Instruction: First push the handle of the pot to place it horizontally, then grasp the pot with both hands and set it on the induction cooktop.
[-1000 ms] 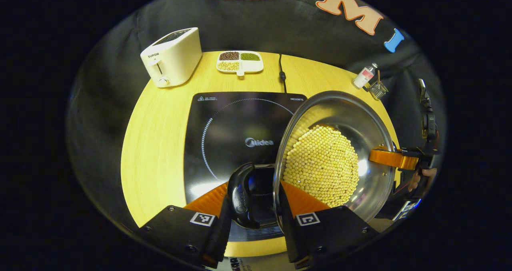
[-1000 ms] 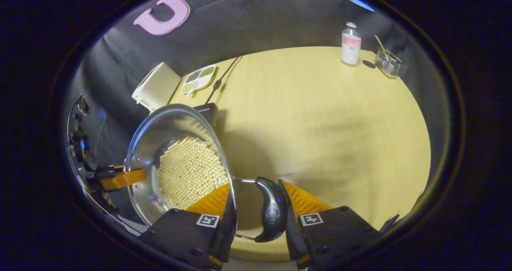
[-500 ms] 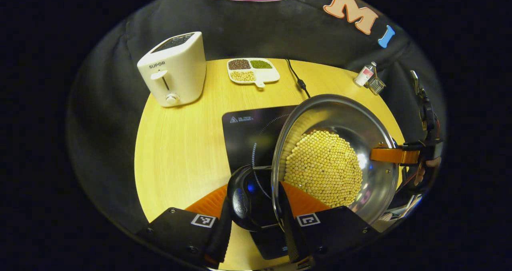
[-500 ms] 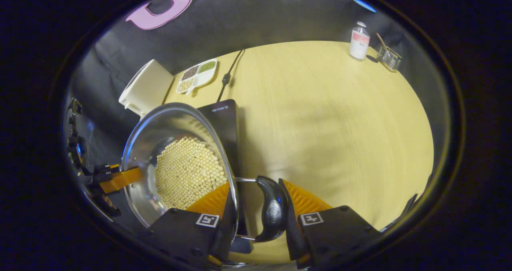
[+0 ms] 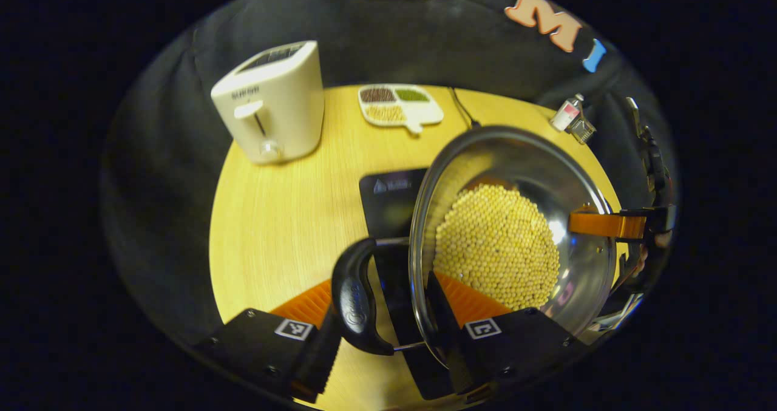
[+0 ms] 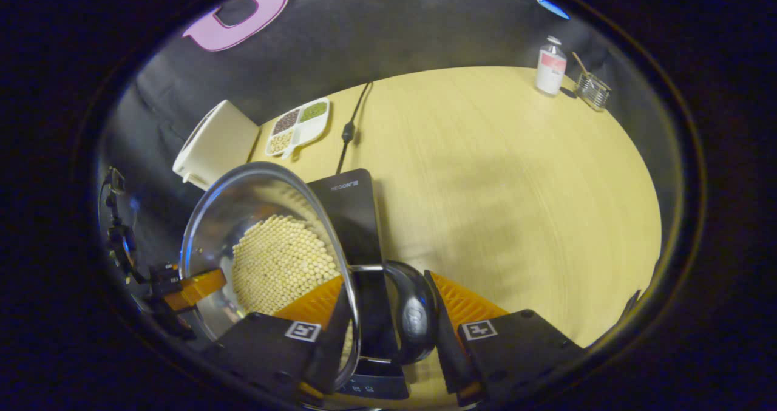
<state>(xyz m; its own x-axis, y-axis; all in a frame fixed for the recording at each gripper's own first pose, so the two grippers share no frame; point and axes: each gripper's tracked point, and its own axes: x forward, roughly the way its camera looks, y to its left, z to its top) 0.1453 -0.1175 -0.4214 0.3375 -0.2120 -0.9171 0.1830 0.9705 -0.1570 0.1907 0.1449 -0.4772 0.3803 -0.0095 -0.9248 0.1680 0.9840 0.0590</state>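
A steel pot filled with pale yellow beans hangs tilted over the black induction cooktop, hiding most of it. My left gripper is shut on the pot's black loop handle, with the rim also between its fingers. In the right gripper view, my right gripper is shut the same way on the opposite black handle beside the pot. Each gripper also shows across the pot: the right gripper and the left gripper. The cooktop lies under the pot.
On the round wooden table, a white toaster stands at the back left beside a divided dish of beans. The cooktop's cable runs to the back. A small bottle and a glass holder stand far right.
Both grippers have carried the pot leftward, from beside the cooktop to over it. The cooktop now lies mostly under the pot. Both grips are unchanged.
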